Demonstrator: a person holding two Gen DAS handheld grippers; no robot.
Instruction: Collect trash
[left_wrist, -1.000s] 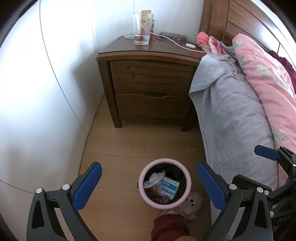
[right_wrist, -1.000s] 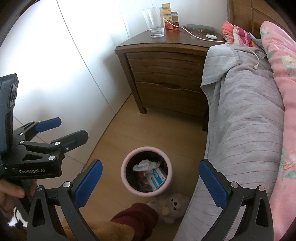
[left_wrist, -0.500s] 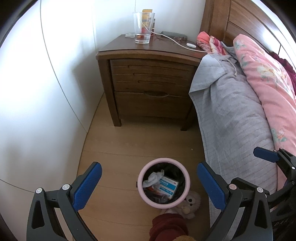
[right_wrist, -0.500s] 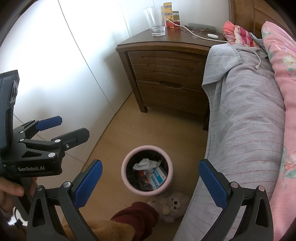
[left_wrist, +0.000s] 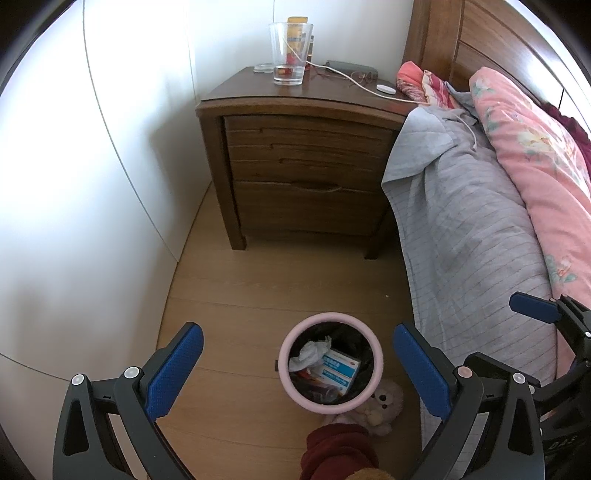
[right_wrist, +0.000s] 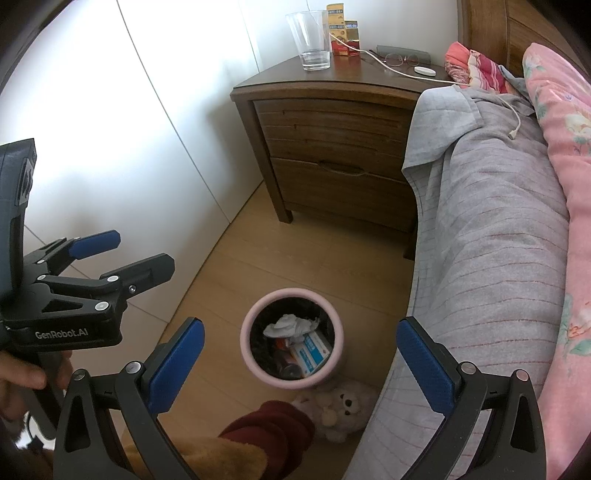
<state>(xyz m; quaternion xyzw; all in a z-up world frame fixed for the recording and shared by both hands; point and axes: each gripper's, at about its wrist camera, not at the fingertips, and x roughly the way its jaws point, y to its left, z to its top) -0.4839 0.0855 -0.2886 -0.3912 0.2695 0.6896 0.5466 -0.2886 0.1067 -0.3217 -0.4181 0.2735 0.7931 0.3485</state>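
Note:
A pink-rimmed trash bin (left_wrist: 373, 380) (right_wrist: 251, 363) with a black liner stands on the wood floor beside the bed. It holds crumpled white tissue (left_wrist: 308, 352) (right_wrist: 291, 325) and a blue-and-white box (left_wrist: 340, 369) (right_wrist: 310, 352). My left gripper (left_wrist: 295, 369) is open and empty, held above the bin. My right gripper (right_wrist: 301, 363) is open and empty, also above the bin. The left gripper also shows at the left of the right wrist view (right_wrist: 122, 253); the right gripper's blue fingertip (left_wrist: 532, 308) shows at the right of the left wrist view.
A wooden nightstand (left_wrist: 306, 166) (right_wrist: 332, 147) carries a clear glass (left_wrist: 290, 53) (right_wrist: 312, 38), small boxes (right_wrist: 343, 33), glasses and a white cable. The bed with a grey cover (left_wrist: 469, 236) and pink quilt (left_wrist: 535, 158) is on the right. A plush toy (left_wrist: 380, 406) (right_wrist: 340, 406) lies by the bin. White wall is on the left.
Both grippers have drifted slightly, so the nightstand and bin sit a little lower in view. Both stay open and empty.

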